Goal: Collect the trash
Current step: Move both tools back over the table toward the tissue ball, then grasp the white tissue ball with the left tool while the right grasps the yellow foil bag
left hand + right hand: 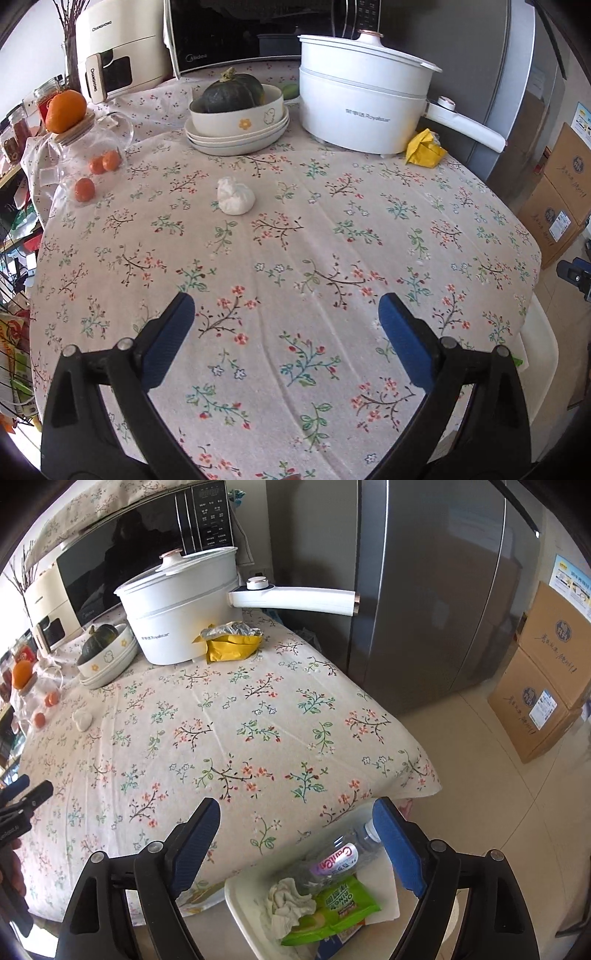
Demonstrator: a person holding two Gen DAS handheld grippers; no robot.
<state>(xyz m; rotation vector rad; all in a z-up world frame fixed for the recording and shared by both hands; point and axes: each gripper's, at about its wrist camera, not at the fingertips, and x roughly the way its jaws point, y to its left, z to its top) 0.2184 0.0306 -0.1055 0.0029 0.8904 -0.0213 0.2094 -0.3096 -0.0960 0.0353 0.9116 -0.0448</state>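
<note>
A: Hovering over the floral tablecloth [332,236], left gripper [286,317] jaws spread wide, nothing between them.
B: Right gripper [295,823]?
A: Also gaping, empty, above the white bin [240,897] holding a plastic bottle [343,853], green wrapper [332,908], crumpled tissue [288,901].
B: Remaining trash?
A: White wad [235,195] mid-table; yellow wrapper [424,147] touching the white pot [362,107].

the counter [332,229] wears a matt woven cloth printed with small flowers, faintly creased. the pot [362,107] near its far edge is smooth white plastic or enamel with a soft sheen. beside it lies a yellow wrapper [424,149], crinkled, with silvery foil inside. the wad [235,195] is soft white paper. the jar [88,155] at the left edge is clear glossy glass. the fridge [424,590] is brushed grey metal. the tongs' pads [406,343] are ribbed blue rubber.
</note>
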